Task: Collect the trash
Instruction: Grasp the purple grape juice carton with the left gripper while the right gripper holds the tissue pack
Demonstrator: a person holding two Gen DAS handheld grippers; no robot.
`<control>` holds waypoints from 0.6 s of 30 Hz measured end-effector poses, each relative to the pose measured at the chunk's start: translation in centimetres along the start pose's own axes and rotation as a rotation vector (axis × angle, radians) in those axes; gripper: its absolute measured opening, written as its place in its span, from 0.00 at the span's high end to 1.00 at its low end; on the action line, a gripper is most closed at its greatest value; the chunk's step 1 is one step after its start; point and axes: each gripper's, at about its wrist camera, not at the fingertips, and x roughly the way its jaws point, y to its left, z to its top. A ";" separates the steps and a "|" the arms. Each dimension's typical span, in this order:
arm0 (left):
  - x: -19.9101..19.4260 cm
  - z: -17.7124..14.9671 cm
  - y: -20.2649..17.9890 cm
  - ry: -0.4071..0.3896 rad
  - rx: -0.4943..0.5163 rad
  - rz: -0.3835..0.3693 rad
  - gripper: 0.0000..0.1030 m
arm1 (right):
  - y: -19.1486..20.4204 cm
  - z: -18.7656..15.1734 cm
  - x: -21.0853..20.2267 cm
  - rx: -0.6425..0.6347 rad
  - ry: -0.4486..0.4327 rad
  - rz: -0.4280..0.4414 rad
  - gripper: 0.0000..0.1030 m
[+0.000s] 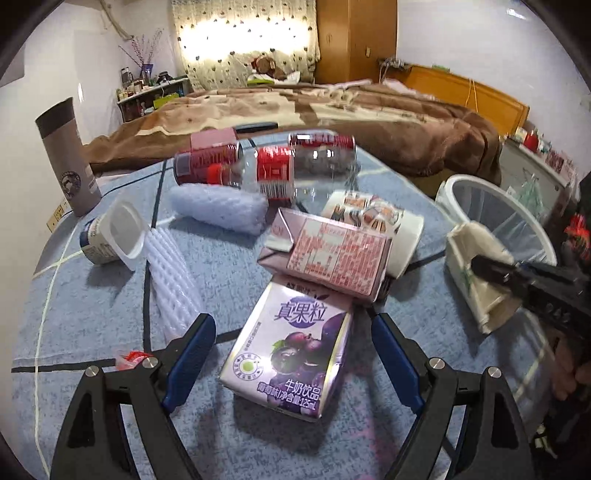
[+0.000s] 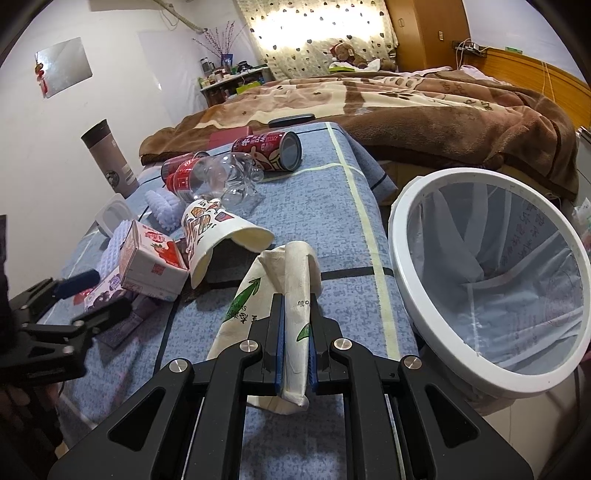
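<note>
Two tongs: left gripper (image 1: 293,328) and right gripper (image 2: 295,314), both over a table under a blue speckled cloth (image 2: 332,229) with pale and dark stripes.
Far left of the left tongs: grey-brown tumbler (image 1: 68,158) upright at the table's edge by a white wall; a yoghurt pot (image 1: 107,236) lies on its side nearer in.
Left of the left tongs: white foam fruit netting (image 1: 173,273) beside the left finger; a second, bluish foam sleeve (image 1: 218,206) lies further off.
Left tongs: wide, blue pads either side of the purple grape milk carton (image 1: 291,350), no pad pressing on it.
Just ahead of the left tongs: pink carton (image 1: 325,254) lying partly across the purple one's far end.
Further ahead: printed paper cup (image 1: 373,221) on its side, clear plastic bottle (image 1: 280,170) with a red label, red cans (image 1: 207,162) lying down.
Right tongs: narrow, clamped on the crushed paper cup (image 2: 291,295) with green print, held above the cloth.
Right of the right tongs: white-rimmed bin (image 2: 410,206) with a translucent liner, beside the table's edge, near the held cup.
Room beyond: bed with a brown patterned blanket (image 2: 424,107), heart-print curtain (image 2: 314,33) lit from behind, wooden wardrobe (image 1: 354,37), cluttered shelf (image 1: 147,88) by the wall.
</note>
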 end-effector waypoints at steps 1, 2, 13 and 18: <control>0.2 -0.1 0.0 0.010 0.002 -0.002 0.16 | 0.0 0.0 0.0 -0.001 0.001 0.000 0.90; 0.4 -0.2 -0.1 0.019 -0.003 -0.011 0.18 | 0.0 -0.1 -0.1 -0.003 0.002 0.001 0.90; -0.1 -1.0 0.3 0.033 -0.076 -0.031 0.46 | 0.1 -0.2 -0.4 -0.007 0.001 0.016 0.90; -1.2 -1.6 0.3 0.009 -0.108 -0.024 0.46 | 0.1 -0.4 -0.7 -0.010 -0.004 0.024 0.90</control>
